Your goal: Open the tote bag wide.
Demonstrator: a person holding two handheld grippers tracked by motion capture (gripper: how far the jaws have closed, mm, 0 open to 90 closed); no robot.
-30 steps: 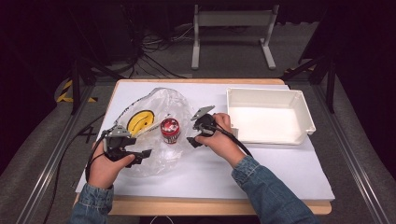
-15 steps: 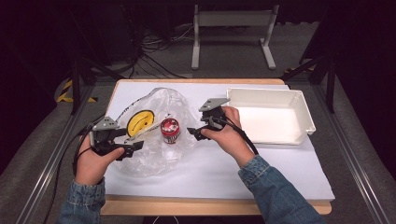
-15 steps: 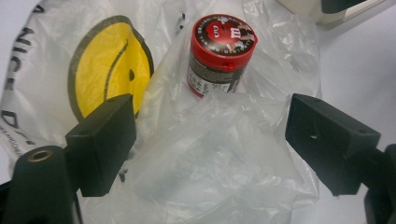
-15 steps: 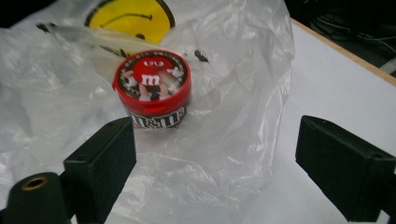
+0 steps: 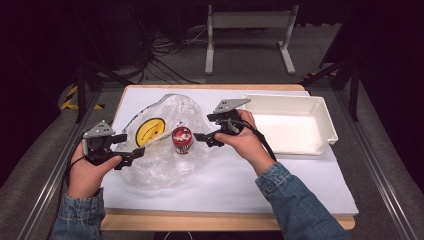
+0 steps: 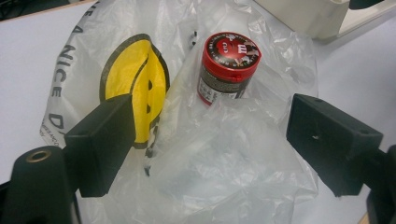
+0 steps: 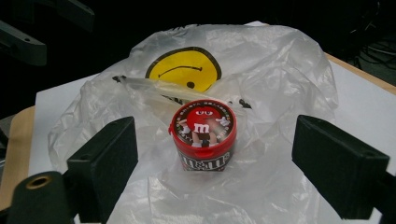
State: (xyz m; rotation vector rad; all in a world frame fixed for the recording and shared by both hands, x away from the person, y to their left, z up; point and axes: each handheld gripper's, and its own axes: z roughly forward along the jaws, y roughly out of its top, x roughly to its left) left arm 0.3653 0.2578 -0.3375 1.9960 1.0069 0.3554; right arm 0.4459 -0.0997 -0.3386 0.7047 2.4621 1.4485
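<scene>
Moved: both hands have lifted and drawn apart since the earlier high views; the left gripper (image 5: 134,155) has gone toward the left edge of the bag, the right gripper (image 5: 202,137) has backed off to the right of the candy tub; both now hang above the table, touching nothing
Table (image 5: 300,175): covered by a white sheet, wooden rim showing along the near edge
Tray (image 5: 327,125): white, far right on the table, well apart from the bag; its floor looks bare in the high view
Bag (image 5: 160,165): clear plastic, crumpled flat on the left half of the table; a yellow smiley face (image 5: 150,131) is printed on its far-left part
Candy tub (image 5: 182,139): red-lidded, upright, near the middle of the bag; whether it sits inside the bag or on top of it, I cannot tell
Left gripper jaws: wide apart; between them lies only loose plastic, not pinched
Right gripper jaws: wide apart though they have just been closing a little; the tub stands beyond them, untouched
Left gripper view: brings out black lettering along the bag's edge (image 6: 58,88) beside the smiley, and a corner of the tray far right; the tub (image 6: 227,67) appears tilted here
Right gripper view: brings out the cartoon face on the tub's lid (image 7: 202,125) and the label on its side; the smiley sits beyond it
</scene>
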